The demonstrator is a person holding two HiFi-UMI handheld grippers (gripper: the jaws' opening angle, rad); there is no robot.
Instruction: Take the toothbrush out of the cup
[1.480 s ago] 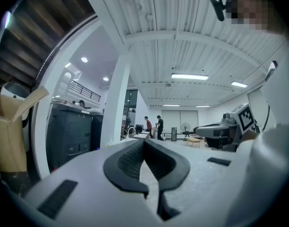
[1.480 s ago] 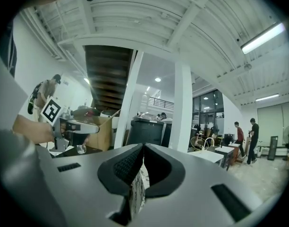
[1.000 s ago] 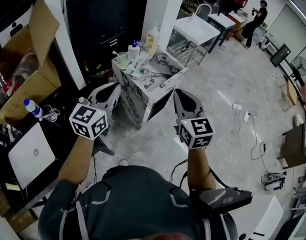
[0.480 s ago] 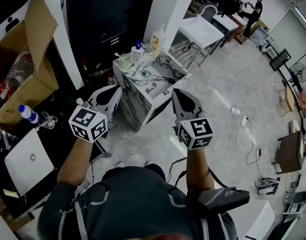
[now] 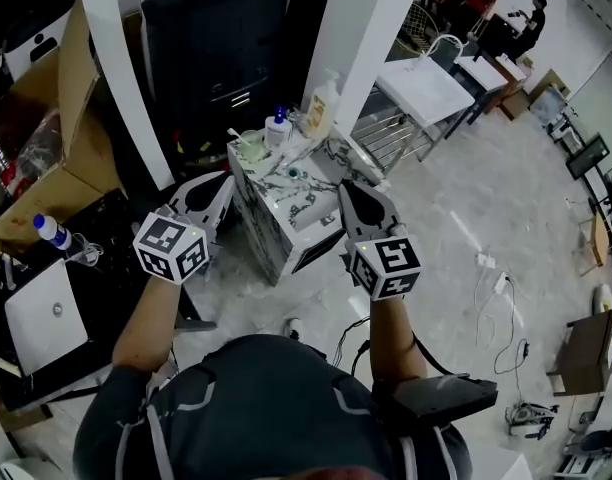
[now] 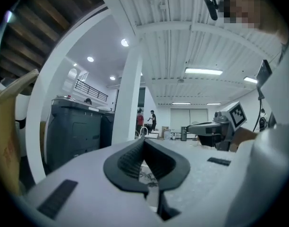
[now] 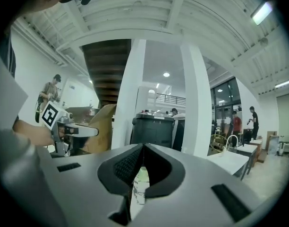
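Note:
A pale green cup stands at the far left corner of a small marble-patterned stand. A white toothbrush sticks out of the cup, leaning left. My left gripper is shut and empty, level, just short of the stand's left side. My right gripper is also shut and empty, at the stand's right near corner. In the left gripper view the jaws meet at the tips; in the right gripper view they do the same. Neither gripper touches the cup.
A blue-capped bottle and a soap bottle stand beside the cup. Behind are a black cabinet and a white pillar. On the left are a cardboard box, a water bottle and a laptop. A white table stands at the right.
Both grippers have moved forward towards the stand, still shut. The stand with the cup now lies closer, right between and ahead of the two grippers.

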